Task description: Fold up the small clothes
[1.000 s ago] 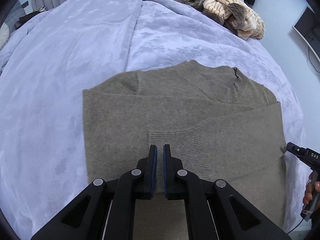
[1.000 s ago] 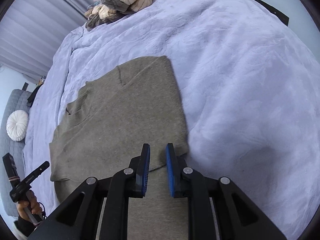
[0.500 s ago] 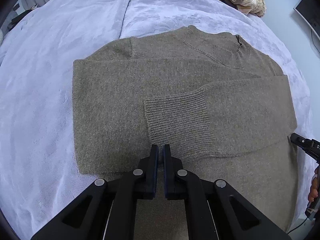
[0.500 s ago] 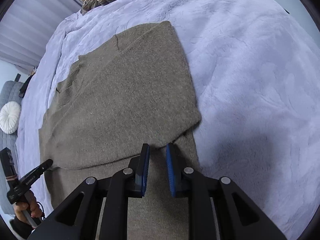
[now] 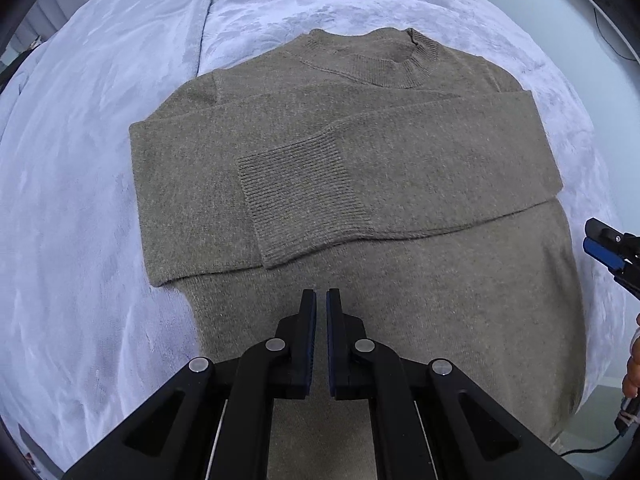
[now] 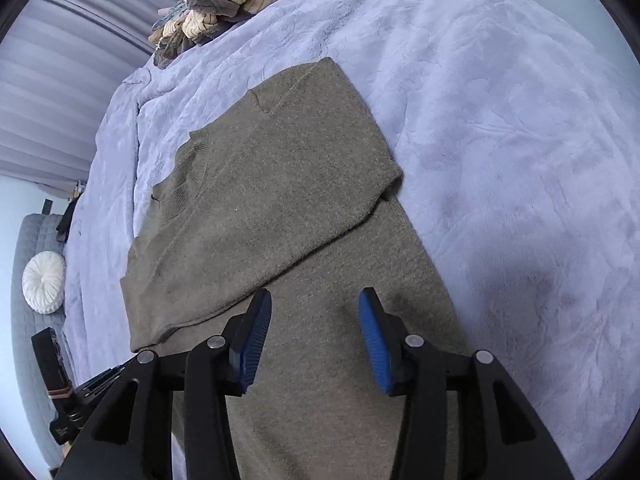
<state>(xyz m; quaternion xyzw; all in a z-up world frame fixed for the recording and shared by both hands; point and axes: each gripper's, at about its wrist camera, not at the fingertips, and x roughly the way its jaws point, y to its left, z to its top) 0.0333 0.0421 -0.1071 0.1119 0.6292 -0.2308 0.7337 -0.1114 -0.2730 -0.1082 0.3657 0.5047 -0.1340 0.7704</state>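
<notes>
The bed (image 5: 80, 160) fills both of your views, covered edge to edge by a plush lavender blanket (image 6: 500, 120) with a seam running down it on the left wrist view. On that blanket lies your olive-grey knit sweater (image 5: 400, 280), flat, its ribbed crew collar (image 5: 404, 64) at the far end and its hem end towards you, passing under both grippers. Both sleeves are folded in across the chest: the one from your right lies on top, and its ribbed cuff (image 5: 296, 200) ends left of the sweater's middle, over the other sleeve. On the right wrist view the same folded sleeve makes a bulge at the sweater's right edge (image 6: 394, 178). At the far end of the bed sits a heap of other clothes (image 6: 224, 4), cream striped knits mixed with darker pieces, well apart from the sweater. Beyond the bed's left side, in the right wrist view, you have a grey sofa (image 6: 28, 320) with a round white cushion (image 6: 44, 282) on it. Your left gripper (image 5: 321, 300) hangs over the lower body of the sweater, just short of the cuff, its jaws drawn in to a narrow slit with nothing between them. Your right gripper (image 6: 315, 304) is over the sweater's lower right part, near the sleeve's lower edge, its blue pads (image 6: 374, 332) spread wide and empty.
</notes>
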